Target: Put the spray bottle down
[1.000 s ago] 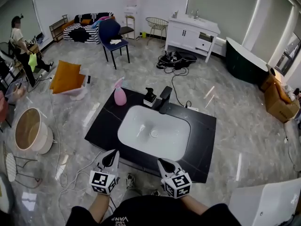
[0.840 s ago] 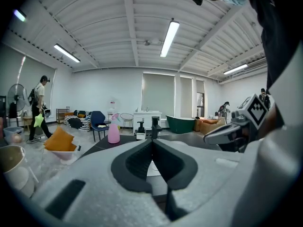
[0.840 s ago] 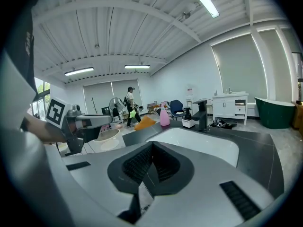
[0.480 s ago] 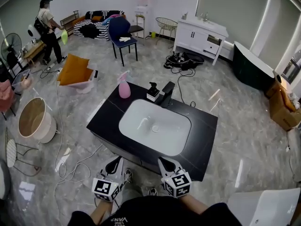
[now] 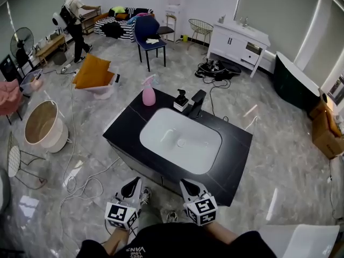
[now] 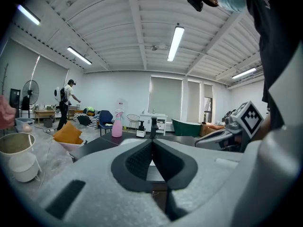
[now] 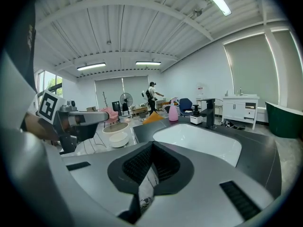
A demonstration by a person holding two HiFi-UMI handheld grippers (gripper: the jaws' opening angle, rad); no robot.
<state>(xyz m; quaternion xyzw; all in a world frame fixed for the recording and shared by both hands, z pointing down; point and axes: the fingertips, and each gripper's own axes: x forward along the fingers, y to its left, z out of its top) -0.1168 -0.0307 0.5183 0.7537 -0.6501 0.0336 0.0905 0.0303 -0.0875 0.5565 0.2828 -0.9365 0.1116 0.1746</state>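
The pink spray bottle stands upright on the far left corner of the black counter, with no gripper touching it. It also shows far ahead as the pink bottle in the left gripper view and the pink bottle in the right gripper view. My left gripper and right gripper hang side by side in front of the counter's near edge, over the floor. Both are shut and empty: the left gripper's pads meet, and so do the right gripper's.
A white sink basin fills the counter's middle, with a black faucet and a soap dispenser behind it. Cables trail over the marble floor at left, near a round tub. A person walks at the far back left.
Both grippers have drawn back a little from the counter's near edge, still shut and empty. The spray bottle has stayed in place. The person in the background has walked toward the back wall.
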